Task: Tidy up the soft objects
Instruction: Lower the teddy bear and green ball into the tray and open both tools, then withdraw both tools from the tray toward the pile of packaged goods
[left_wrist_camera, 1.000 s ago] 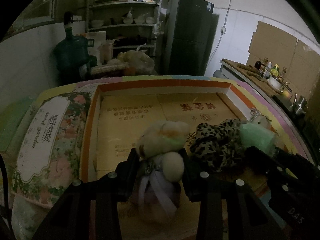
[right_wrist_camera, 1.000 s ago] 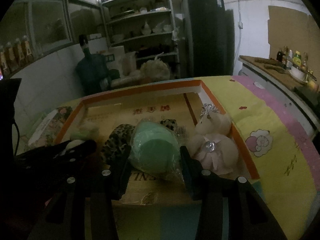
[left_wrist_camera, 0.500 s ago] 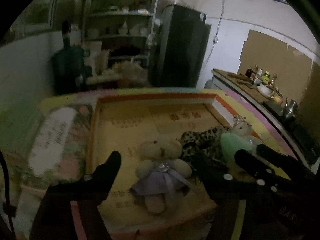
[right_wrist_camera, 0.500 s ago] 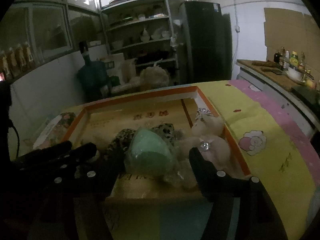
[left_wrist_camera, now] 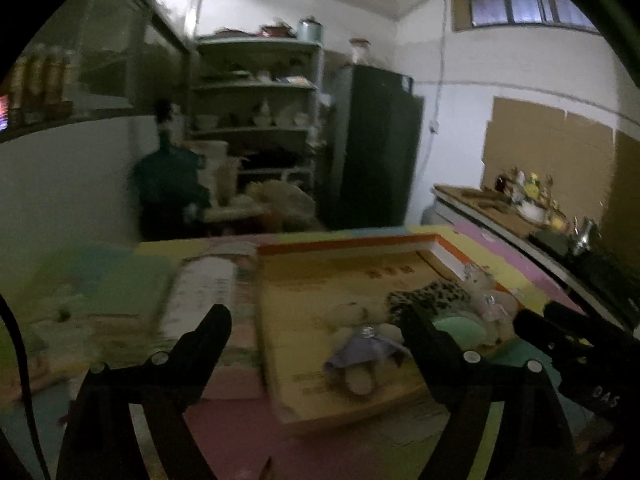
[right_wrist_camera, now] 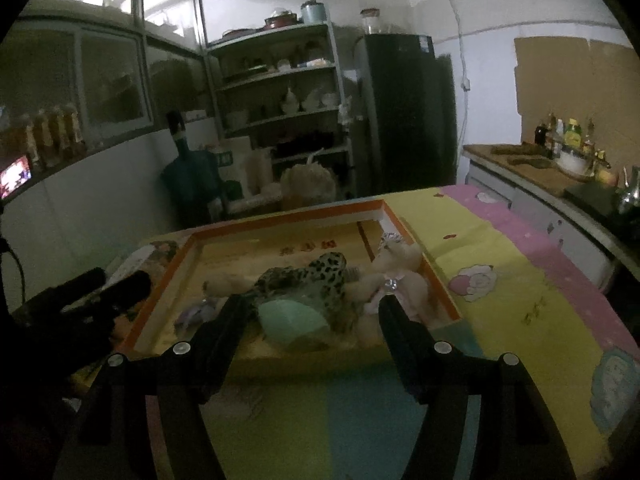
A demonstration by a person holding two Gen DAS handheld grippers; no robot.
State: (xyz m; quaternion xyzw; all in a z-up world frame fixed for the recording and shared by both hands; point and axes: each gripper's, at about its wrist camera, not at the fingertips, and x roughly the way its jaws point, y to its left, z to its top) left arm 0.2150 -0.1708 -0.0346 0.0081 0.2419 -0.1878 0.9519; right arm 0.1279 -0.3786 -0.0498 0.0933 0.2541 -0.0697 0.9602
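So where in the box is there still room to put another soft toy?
The far half of the orange-rimmed cardboard box is bare, from its back wall down to the toys. The near edge is crowded: the bear in the purple dress, leopard-print fabric piece, mint-green soft pouch and pink-dressed bear lie packed together there.

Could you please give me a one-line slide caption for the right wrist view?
Open right gripper before a shallow box holding a green pouch, leopard-print fabric and plush bears.

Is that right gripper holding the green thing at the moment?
No, the right gripper is open, and the green thing lies in the box.
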